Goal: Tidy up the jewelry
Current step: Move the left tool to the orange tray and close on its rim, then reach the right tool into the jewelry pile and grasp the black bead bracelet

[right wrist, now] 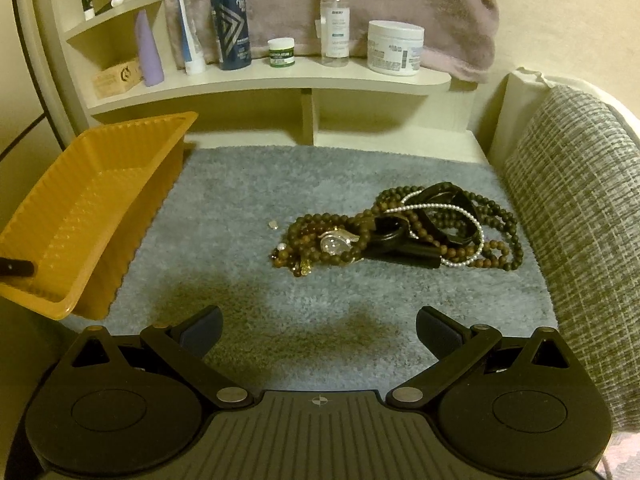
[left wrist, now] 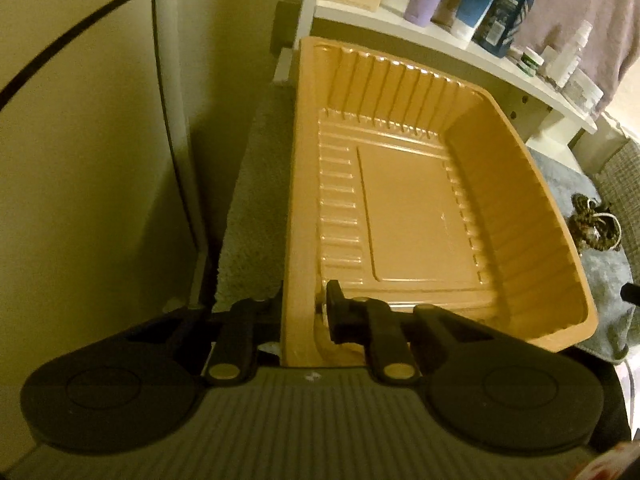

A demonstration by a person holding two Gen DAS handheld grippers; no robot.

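1. The grey mat covers the tabletop, and its near half lies bare in front of the right gripper, giving clear room there. A woven cushion borders the mat's right side, and a cream shelf unit closes off the back.
2. The orange tray sits along the mat's left side, empty inside, tilted with its near corner raised off the mat. The left gripper has its fingers clamped on the tray's near rim, one inside the wall and one outside.
3. The right gripper's fingers stand wide apart with nothing between them, above the bare mat.
4. The jewelry pile lies right of the mat's middle, well apart from the tray: brown bead strands, a white pearl string, black bands and a watch face tangled together. A small pale piece lies just left of it by itself.
5. Bottles and jars line the shelf, with a towel hanging behind them.
6. How the strands cross in the pile is hard to make out, and the left gripper's outer finger is mostly hidden behind the tray wall.
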